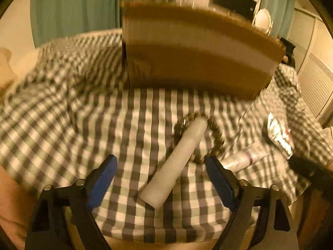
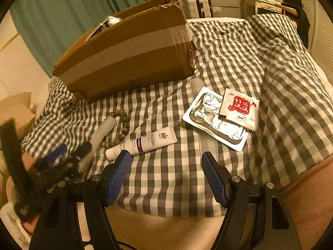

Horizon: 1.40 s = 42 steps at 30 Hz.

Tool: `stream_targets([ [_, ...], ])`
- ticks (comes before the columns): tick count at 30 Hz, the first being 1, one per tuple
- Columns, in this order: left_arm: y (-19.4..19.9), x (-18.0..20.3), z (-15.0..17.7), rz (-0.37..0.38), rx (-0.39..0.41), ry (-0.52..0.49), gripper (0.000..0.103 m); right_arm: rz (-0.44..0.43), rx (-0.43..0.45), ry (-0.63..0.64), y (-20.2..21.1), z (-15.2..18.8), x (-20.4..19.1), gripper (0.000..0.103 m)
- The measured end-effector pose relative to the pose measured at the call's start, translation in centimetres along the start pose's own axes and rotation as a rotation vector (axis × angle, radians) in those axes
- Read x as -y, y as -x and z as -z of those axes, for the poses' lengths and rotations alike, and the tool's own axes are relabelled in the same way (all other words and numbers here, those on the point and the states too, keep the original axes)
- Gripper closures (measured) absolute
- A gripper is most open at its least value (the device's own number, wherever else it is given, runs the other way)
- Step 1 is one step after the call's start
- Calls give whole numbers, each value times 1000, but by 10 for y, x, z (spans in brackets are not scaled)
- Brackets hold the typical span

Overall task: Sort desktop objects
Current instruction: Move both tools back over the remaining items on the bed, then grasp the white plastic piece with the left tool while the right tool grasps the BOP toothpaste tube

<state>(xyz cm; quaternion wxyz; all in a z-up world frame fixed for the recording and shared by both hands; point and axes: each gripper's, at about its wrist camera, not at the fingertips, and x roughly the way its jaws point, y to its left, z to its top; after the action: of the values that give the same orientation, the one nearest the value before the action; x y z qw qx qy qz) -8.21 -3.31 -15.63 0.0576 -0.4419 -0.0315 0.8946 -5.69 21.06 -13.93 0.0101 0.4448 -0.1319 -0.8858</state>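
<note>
A pale cylinder (image 1: 177, 162) lies on the checked cloth (image 1: 83, 125), across a ring of brown beads (image 1: 216, 137). My left gripper (image 1: 161, 164) is open, its blue pads on either side of the cylinder's near end. In the right wrist view the left gripper (image 2: 68, 152) hovers over the cylinder (image 2: 100, 135) and beads (image 2: 122, 125). My right gripper (image 2: 166, 160) is open and empty above the cloth, just right of a white and purple tube (image 2: 143, 142). A foil tray (image 2: 216, 118) with a red-printed sachet (image 2: 241, 108) lies to the right.
A taped cardboard box (image 2: 129, 50) stands open at the back with items inside; it also shows in the left wrist view (image 1: 197, 50). The tube (image 1: 247, 156) and the foil tray (image 1: 278, 133) lie right of the left gripper. A translucent long object (image 2: 206, 137) lies under the tray.
</note>
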Motion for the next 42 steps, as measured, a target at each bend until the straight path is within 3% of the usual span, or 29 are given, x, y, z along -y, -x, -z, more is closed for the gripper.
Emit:
stream_targets([
  [2, -13, 1, 3, 5, -56, -9, 32, 12, 6, -7, -1, -3, 3, 33],
  [3, -19, 3, 4, -4, -75, -21, 33, 9, 2, -21, -2, -3, 6, 33],
  [4, -19, 5, 5, -9, -64, -35, 40, 9, -2, -33, -4, -4, 7, 33],
  [5, -17, 7, 5, 8, -55, -49, 63, 9, -7, -42, -6, -5, 8, 33],
  [8, -15, 7, 2, 43, -59, -45, 82, -1, -30, -55, -12, -5, 6, 33],
  [17, 3, -9, -9, 52, 25, 42, 85, -28, -58, -29, -41, -12, -40, 33],
  [25, 3, -35, -15, 31, 32, 127, 85, -13, -128, -138, -79, -14, -46, 33],
  [27, 1, -39, -15, 31, 25, 131, 85, 2, -122, -134, -82, -14, -44, 39],
  [28, 4, -44, -13, 32, 26, 131, 85, 16, -116, -117, -82, -14, -43, 48],
  [31, 3, -42, -13, 37, 35, 125, 85, 12, -103, -80, -79, -13, -39, 61],
  [35, 6, -37, -13, 37, 59, 120, 85, -9, -106, -42, -69, -8, -35, 74],
  [42, 16, -29, -11, 34, 92, 96, 85, -17, -98, 46, -41, 5, -39, 77],
])
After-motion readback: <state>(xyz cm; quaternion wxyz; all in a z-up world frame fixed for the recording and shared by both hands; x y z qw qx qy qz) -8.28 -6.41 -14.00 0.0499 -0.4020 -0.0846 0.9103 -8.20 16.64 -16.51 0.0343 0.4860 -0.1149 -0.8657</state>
